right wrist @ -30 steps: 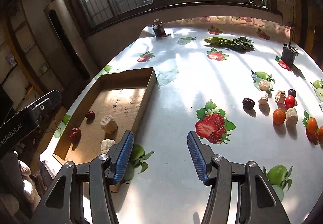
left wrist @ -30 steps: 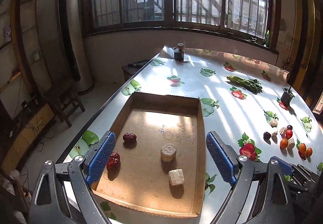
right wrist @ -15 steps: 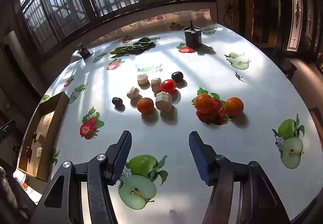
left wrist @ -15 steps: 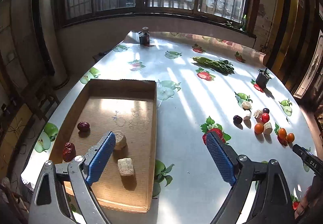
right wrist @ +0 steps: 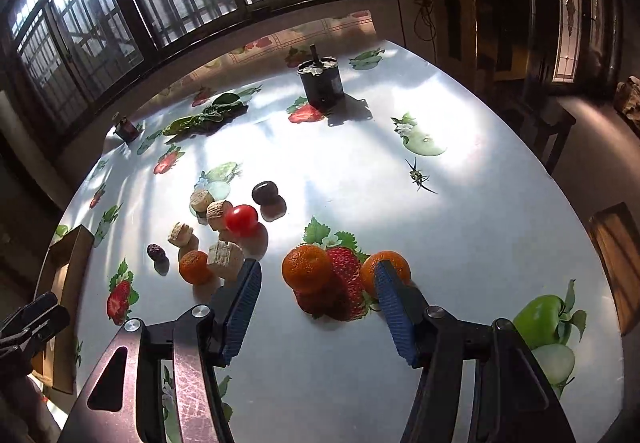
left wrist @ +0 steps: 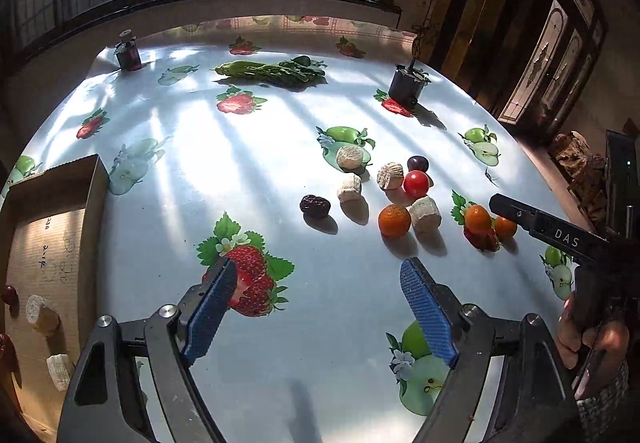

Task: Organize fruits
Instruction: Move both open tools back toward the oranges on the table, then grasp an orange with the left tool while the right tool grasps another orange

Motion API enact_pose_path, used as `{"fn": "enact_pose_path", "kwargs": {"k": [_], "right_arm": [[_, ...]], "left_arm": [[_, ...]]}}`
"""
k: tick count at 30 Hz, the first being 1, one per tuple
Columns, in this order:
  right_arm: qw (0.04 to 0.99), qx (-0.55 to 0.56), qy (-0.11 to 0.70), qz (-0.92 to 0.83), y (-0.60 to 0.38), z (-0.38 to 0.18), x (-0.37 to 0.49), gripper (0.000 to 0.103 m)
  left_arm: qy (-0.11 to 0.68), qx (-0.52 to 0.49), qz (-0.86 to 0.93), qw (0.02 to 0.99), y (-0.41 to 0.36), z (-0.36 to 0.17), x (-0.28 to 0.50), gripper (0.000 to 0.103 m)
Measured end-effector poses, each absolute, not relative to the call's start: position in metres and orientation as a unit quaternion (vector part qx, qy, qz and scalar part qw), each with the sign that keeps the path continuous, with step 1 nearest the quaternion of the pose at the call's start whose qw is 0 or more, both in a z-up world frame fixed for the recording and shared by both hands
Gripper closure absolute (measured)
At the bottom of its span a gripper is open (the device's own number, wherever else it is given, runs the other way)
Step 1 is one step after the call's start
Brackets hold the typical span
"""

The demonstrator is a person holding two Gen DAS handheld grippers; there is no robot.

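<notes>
Loose fruits lie on the fruit-print tablecloth: an orange (right wrist: 307,268) and a second orange (right wrist: 394,264) right before my open right gripper (right wrist: 316,303), a third orange (left wrist: 394,220), a cherry tomato (left wrist: 416,182), a dark date (left wrist: 315,205), a dark plum (left wrist: 417,163) and several pale chunks (left wrist: 426,213). My left gripper (left wrist: 320,303) is open and empty above the table, short of the group. The cardboard tray (left wrist: 94,211) at the left edge holds red dates and pale chunks. The right gripper's body (left wrist: 560,239) shows in the left wrist view.
A dark pot (left wrist: 406,85) stands at the back right and a small dark jar (left wrist: 128,53) at the back left. Green leafy vegetables (left wrist: 276,69) lie at the back. The table's right edge drops to the floor (right wrist: 600,147). The left gripper's body (right wrist: 28,319) shows at the lower left.
Both grippers have swung right, away from the tray toward the loose fruits. The right gripper has closed in on the two oranges. Both stay open and empty.
</notes>
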State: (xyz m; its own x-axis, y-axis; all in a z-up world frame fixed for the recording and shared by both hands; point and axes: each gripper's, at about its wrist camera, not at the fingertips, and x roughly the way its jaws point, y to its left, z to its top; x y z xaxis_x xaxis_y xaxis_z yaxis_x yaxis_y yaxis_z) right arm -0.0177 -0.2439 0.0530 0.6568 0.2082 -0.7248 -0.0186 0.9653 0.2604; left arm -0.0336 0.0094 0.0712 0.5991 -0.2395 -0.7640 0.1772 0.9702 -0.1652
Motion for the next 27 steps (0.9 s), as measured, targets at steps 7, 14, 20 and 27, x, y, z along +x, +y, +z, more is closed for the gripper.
{"fn": "enact_pose_path", "kwargs": {"k": [7, 14, 20, 27], "right_arm": [[0.898, 0.076, 0.428, 0.062, -0.224, 0.027, 0.005, 0.044], [0.898, 0.077, 0.428, 0.067, -0.224, 0.018, 0.007, 0.045], [0.902, 0.061, 0.425, 0.055, -0.220, 0.016, 0.004, 0.056], [0.904, 0.072, 0.420, 0.048, -0.224, 0.016, 0.002, 0.065]], "left_arm": [[0.463, -0.044, -0.169, 0.869, -0.028, 0.037, 0.009, 0.045], [0.462, -0.003, -0.200, 0.864, -0.061, 0.019, 0.030, 0.045], [0.453, 0.003, -0.208, 0.867, -0.067, 0.014, 0.031, 0.075], [0.450, -0.011, -0.189, 0.873, -0.059, 0.025, 0.018, 0.075]]}}
